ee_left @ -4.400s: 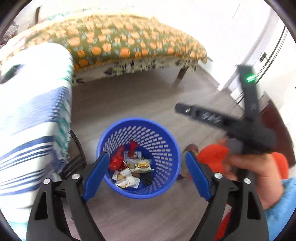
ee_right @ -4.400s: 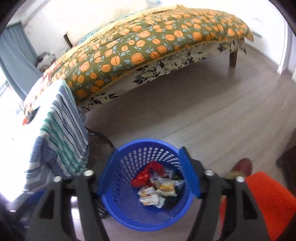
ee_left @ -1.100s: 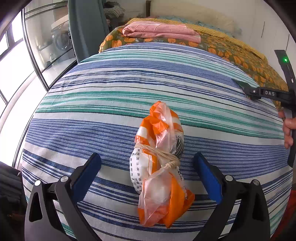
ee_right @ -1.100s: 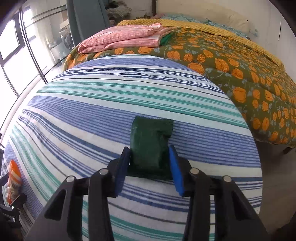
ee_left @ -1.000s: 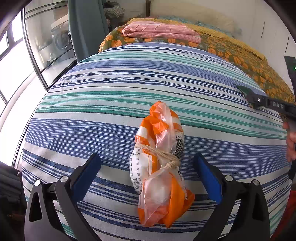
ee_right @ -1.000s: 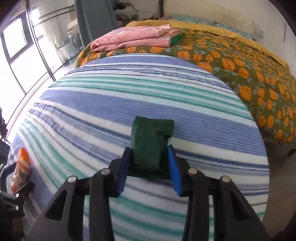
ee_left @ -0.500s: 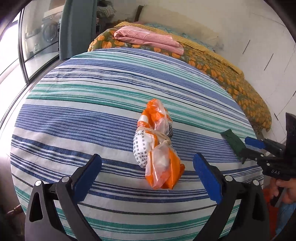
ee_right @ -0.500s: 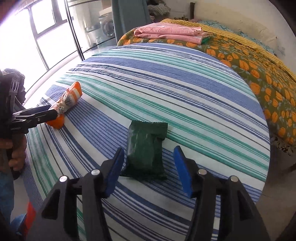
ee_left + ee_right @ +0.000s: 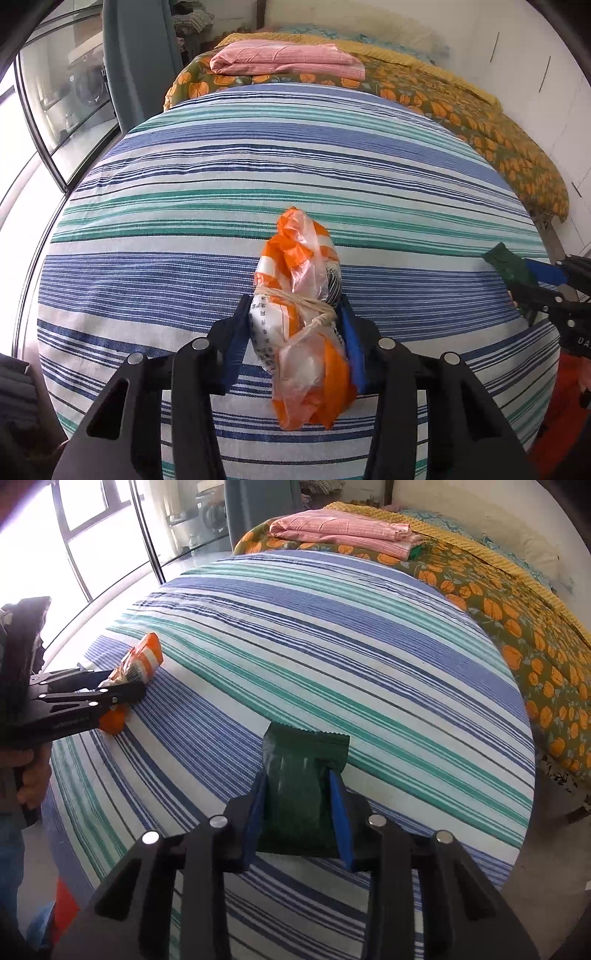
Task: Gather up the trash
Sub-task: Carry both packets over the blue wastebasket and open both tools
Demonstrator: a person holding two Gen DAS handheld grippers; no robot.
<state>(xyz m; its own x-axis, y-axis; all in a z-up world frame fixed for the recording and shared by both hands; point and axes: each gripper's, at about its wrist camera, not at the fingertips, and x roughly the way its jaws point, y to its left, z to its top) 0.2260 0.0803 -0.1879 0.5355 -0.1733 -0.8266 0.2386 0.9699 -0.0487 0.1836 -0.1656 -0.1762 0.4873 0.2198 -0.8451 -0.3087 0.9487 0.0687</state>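
Observation:
An orange-and-white plastic bag [image 9: 299, 266], tied at its waist with string, lies on the striped tablecloth [image 9: 258, 166]. My left gripper [image 9: 293, 306] has its jaws closing on that tied waist, both blue pads against the plastic. In the right wrist view the same bag [image 9: 147, 657] and left gripper [image 9: 125, 690] show at the far left. A dark green packet [image 9: 304, 749] lies flat near the table's right side. The closing jaws of my right gripper [image 9: 297, 775] pinch its near half, and its edge creases at the right pad.
A bed with an orange-flowered cover [image 9: 480, 110] runs behind and right of the table, a folded pink cloth [image 9: 288, 59] on it. Glass doors [image 9: 110, 535] stand at the left. A person's hand [image 9: 33, 775] holds the left gripper's handle. The table edge drops off close to the right.
The left jaws, wide apart half a second ago, have closed onto the orange bag. The right jaws, which had spread apart around the green packet, have pinched it again.

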